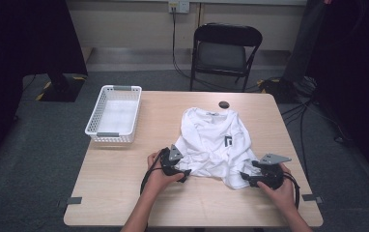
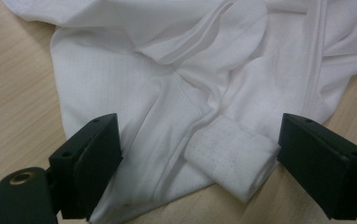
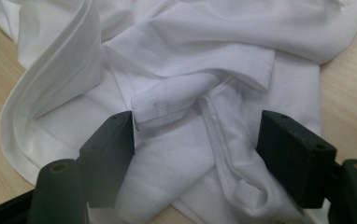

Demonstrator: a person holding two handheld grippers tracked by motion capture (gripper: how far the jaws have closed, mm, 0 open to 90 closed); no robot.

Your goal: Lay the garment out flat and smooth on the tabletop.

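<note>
In the high view, the small dark round object (image 1: 224, 104) beyond the white shirt (image 1: 211, 140), upper middle of the frame, is too small to identify, as is the dark print on the shirt's chest. The person's forearms are cut off at the bottom edge. In both gripper views the shirt runs past the top edge.

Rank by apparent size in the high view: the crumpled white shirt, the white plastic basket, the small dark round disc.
1. crumpled white shirt, largest.
2. white plastic basket.
3. small dark round disc, by far smallest.
</note>
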